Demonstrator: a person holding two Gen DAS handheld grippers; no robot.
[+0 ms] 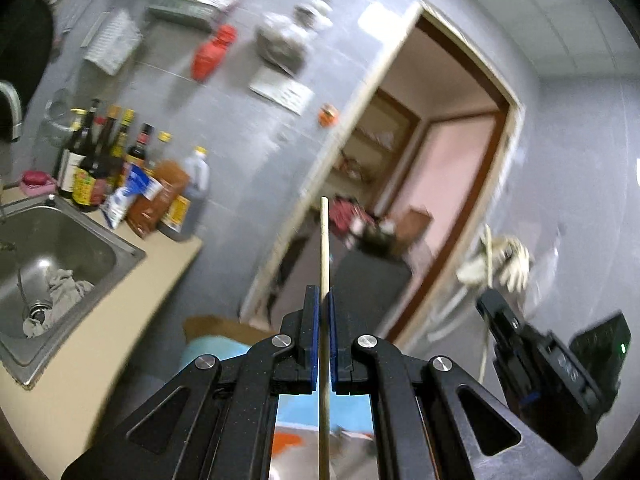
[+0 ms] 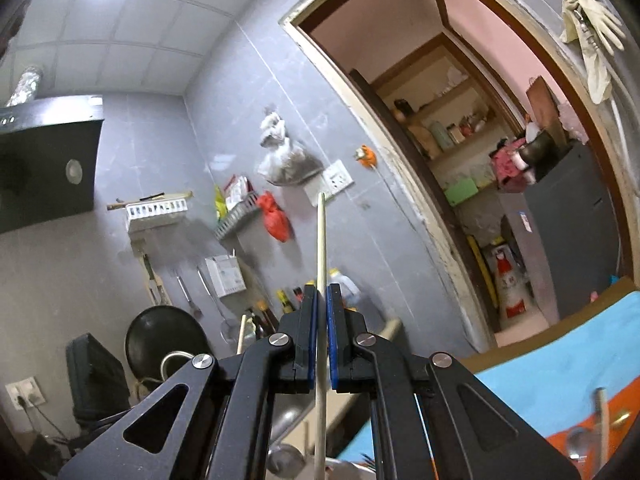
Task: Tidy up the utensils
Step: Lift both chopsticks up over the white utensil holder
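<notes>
The left gripper [image 1: 324,300] is clamped on a thin wooden chopstick [image 1: 324,248] that runs straight out between its blue pads and ends in free air in front of the doorway [image 1: 436,184]. The right gripper [image 2: 322,294] is likewise pinched on a second chopstick [image 2: 320,248], whose tip stands against the grey tiled wall [image 2: 160,168]. In the left wrist view nothing crowds the stick; below the fingers lies a blue cloth [image 1: 208,354], and to the left the beige tabletop [image 1: 100,340] ends in a square edge beside the steel sink [image 1: 60,248], which holds a rag. A cluster of sauce bottles [image 1: 104,160] stands at the far corner of that tabletop, close against the wall. At the right edge the other gripper's black body [image 1: 532,348] shows, well apart from the left one. The right wrist view alone shows the black range hood [image 2: 44,160] at upper left, a white wall rack [image 2: 156,208], a hanging red bag [image 2: 276,216], ladles hung lower on the wall, and a black wok [image 2: 160,340] nearer in. It also looks deeper through the doorway to wooden shelves [image 2: 448,128] and a grey fridge [image 2: 572,232]. At lower right the blue cloth [image 2: 540,376] carries blurred utensils [image 2: 600,412] on an orange patch.
</notes>
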